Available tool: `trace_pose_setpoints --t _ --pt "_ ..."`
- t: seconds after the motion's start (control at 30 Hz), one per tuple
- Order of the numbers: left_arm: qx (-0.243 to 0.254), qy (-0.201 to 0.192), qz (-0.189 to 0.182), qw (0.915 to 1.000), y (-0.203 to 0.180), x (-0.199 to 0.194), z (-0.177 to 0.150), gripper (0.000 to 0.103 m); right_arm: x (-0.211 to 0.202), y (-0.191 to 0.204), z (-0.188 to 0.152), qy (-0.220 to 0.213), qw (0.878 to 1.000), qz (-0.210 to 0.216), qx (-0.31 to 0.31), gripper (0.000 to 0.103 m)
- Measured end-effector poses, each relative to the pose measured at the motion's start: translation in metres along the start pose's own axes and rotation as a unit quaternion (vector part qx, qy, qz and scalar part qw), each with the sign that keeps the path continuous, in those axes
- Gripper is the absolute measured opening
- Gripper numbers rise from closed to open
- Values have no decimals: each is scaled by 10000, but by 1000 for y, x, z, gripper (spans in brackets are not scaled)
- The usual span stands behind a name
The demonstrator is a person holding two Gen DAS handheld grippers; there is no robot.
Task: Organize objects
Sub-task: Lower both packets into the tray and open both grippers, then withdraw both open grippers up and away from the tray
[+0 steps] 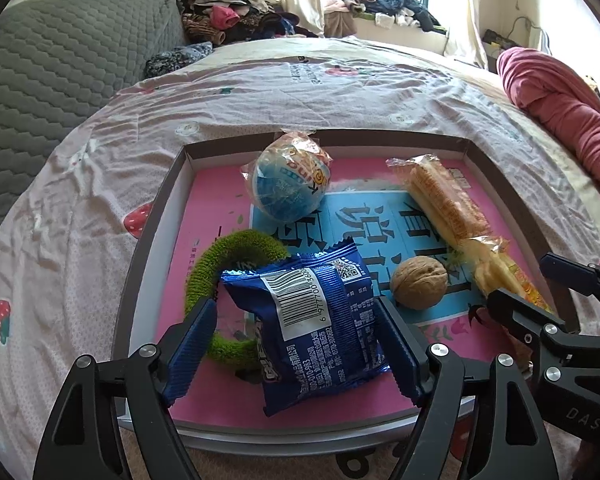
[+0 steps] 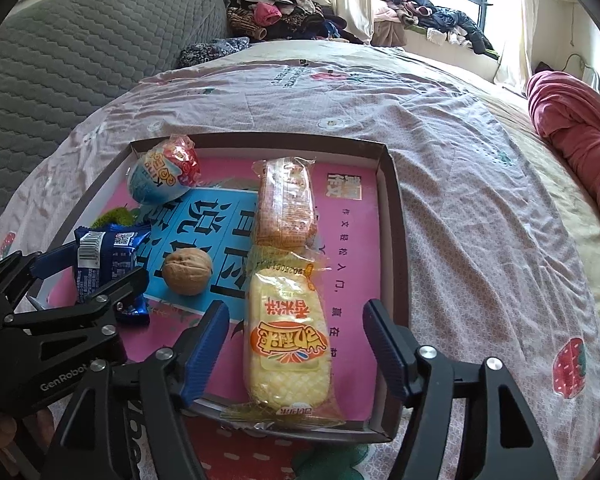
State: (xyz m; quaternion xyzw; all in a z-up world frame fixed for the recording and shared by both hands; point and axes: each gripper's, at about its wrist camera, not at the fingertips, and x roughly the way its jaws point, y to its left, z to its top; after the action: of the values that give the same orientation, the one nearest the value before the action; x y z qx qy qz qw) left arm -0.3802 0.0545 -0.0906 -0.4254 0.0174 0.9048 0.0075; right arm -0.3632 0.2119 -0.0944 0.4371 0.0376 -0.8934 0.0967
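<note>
A shallow cardboard tray with a pink-and-blue printed floor lies on the bed. In it are a blue snack packet, a green fuzzy ring, a walnut, a round wrapped ball toy and two yellow-orange rice cracker packs. My left gripper is open, its pads on either side of the blue packet, not pressing it. My right gripper is open, straddling the near cracker pack.
The bed has a pink patterned sheet. A grey quilted cushion stands at the back left, a clothes pile behind, and a red blanket at the right. The right gripper also shows in the left wrist view.
</note>
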Motion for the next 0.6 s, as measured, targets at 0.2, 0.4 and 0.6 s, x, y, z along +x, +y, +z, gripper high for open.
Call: trace_pose_setpoints --t 0.2,0.4,0.6 --pt "-41 -22 5 10000 1 -4 1 81 -6 -4 1 -54 10000 -8 30 71" --pt "-41 -90 -2 10000 0 -10 2 81 -10 -6 2 -112 9999 -41 70 75" --pt "-57 -158 -24 9999 1 -16 3 81 -12 -7 3 -145 9998 -64 89 76"
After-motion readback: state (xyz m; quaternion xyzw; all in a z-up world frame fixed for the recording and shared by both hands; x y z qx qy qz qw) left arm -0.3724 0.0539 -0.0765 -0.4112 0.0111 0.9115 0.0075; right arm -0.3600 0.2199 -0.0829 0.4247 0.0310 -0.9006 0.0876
